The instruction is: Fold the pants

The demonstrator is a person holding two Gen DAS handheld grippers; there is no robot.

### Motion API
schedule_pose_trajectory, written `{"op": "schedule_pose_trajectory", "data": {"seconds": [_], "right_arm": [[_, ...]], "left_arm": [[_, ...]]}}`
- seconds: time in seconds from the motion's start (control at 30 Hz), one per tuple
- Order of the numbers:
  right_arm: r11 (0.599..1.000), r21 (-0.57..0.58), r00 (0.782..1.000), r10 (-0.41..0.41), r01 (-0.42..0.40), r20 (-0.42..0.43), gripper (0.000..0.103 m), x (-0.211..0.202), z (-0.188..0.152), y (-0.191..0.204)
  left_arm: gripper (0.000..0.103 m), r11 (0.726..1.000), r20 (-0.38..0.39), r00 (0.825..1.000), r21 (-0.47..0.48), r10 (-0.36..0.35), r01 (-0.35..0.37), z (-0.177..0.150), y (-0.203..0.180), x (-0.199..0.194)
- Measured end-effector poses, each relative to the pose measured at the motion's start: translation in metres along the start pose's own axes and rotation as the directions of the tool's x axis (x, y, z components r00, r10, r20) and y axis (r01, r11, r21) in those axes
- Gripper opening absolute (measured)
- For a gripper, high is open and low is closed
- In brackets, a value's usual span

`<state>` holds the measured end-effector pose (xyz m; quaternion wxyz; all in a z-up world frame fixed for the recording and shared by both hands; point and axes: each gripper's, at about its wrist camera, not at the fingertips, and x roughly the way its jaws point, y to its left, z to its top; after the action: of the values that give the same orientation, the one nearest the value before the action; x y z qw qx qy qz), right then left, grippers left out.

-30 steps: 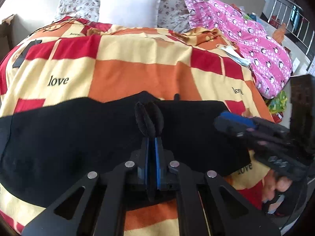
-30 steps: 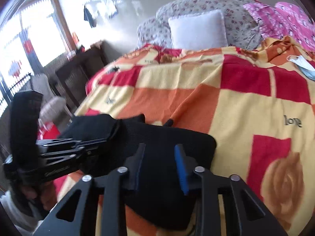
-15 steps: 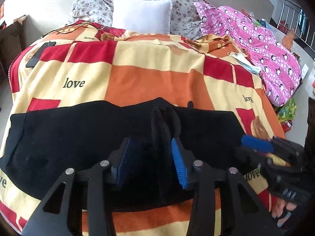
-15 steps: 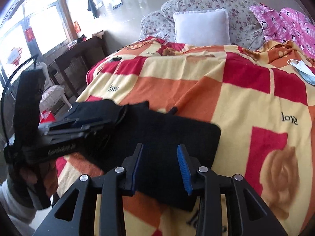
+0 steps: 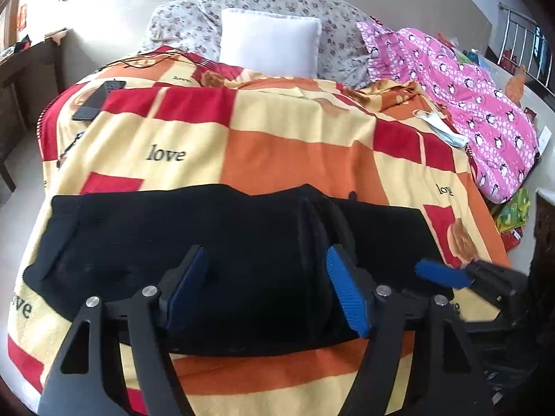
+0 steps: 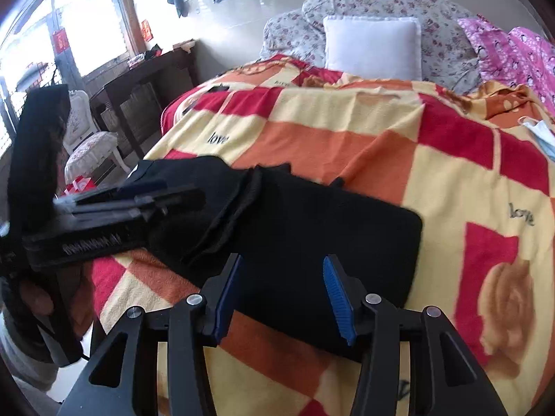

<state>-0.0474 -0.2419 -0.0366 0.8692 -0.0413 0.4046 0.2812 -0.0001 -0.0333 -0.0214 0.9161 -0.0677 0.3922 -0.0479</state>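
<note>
Black pants (image 5: 215, 242) lie folded lengthwise across the near edge of the bed, with a raised pinched ridge (image 5: 319, 218) near the middle. My left gripper (image 5: 267, 280) is open and empty just above the pants, the ridge between its blue pads. My right gripper (image 6: 281, 287) is open and empty over the right end of the pants (image 6: 329, 235). In the right wrist view the left gripper (image 6: 149, 194) shows at the left, over the bunched cloth. In the left wrist view the right gripper (image 5: 447, 275) shows at the right.
The pants rest on a checked red, orange and yellow blanket (image 5: 277, 138). A white pillow (image 5: 269, 43) and pink penguin cloth (image 5: 478, 100) lie at the far side. A face mask (image 5: 438, 126) and a phone (image 5: 92, 104) lie on the blanket. A dark desk (image 6: 145, 86) and white chair (image 6: 90, 145) stand left.
My left gripper has opened and let go of the pinched ridge of the pants, then drawn back. My right gripper stayed open and also drew back a little.
</note>
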Motion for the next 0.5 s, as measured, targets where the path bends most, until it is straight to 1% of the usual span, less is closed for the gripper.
{"op": "schedule_pose_trajectory", "data": {"seconds": [0.07, 0.13, 0.2, 0.3, 0.37, 0.43, 0.47, 0.5], "right_arm": [[1.000, -0.002, 1.000, 0.006, -0.006, -0.024, 0.049, 0.009, -0.004, 0.003], [1.000, -0.006, 1.000, 0.002, -0.002, -0.017, 0.051, 0.010, -0.003, 0.007], [1.000, -0.009, 1.000, 0.019, -0.019, -0.009, 0.052, 0.010, 0.004, 0.010], [1.000, -0.030, 1.000, 0.009, -0.009, 0.012, 0.053, 0.013, 0.018, 0.015], [0.999, -0.032, 1.000, 0.009, -0.009, 0.014, 0.052, 0.022, 0.028, 0.016], [0.998, -0.054, 1.000, -0.028, 0.028, 0.002, 0.050, 0.036, 0.035, 0.019], [0.997, -0.067, 0.999, -0.045, 0.045, -0.002, 0.047, 0.044, 0.037, 0.021], [0.996, -0.071, 0.999, -0.047, 0.046, -0.009, 0.047, 0.050, 0.039, 0.022]], "left_arm": [[0.072, 1.000, 0.003, 1.000, -0.008, 0.014, -0.014, -0.001, 0.005, -0.002], [0.073, 1.000, 0.004, 1.000, -0.020, 0.019, -0.019, -0.001, 0.011, -0.004], [0.073, 0.999, 0.005, 1.000, -0.036, 0.028, -0.028, -0.003, 0.018, -0.006], [0.074, 0.998, 0.008, 0.999, -0.056, 0.037, -0.036, -0.004, 0.025, -0.007], [0.074, 0.997, 0.009, 0.999, -0.071, 0.040, -0.039, -0.005, 0.030, -0.009], [0.074, 0.996, 0.010, 0.999, -0.083, 0.044, -0.043, -0.007, 0.036, -0.010], [0.074, 0.995, 0.011, 0.999, -0.088, 0.049, -0.048, -0.007, 0.039, -0.010], [0.074, 0.994, 0.010, 0.998, -0.095, 0.055, -0.053, -0.007, 0.042, -0.010]]}}
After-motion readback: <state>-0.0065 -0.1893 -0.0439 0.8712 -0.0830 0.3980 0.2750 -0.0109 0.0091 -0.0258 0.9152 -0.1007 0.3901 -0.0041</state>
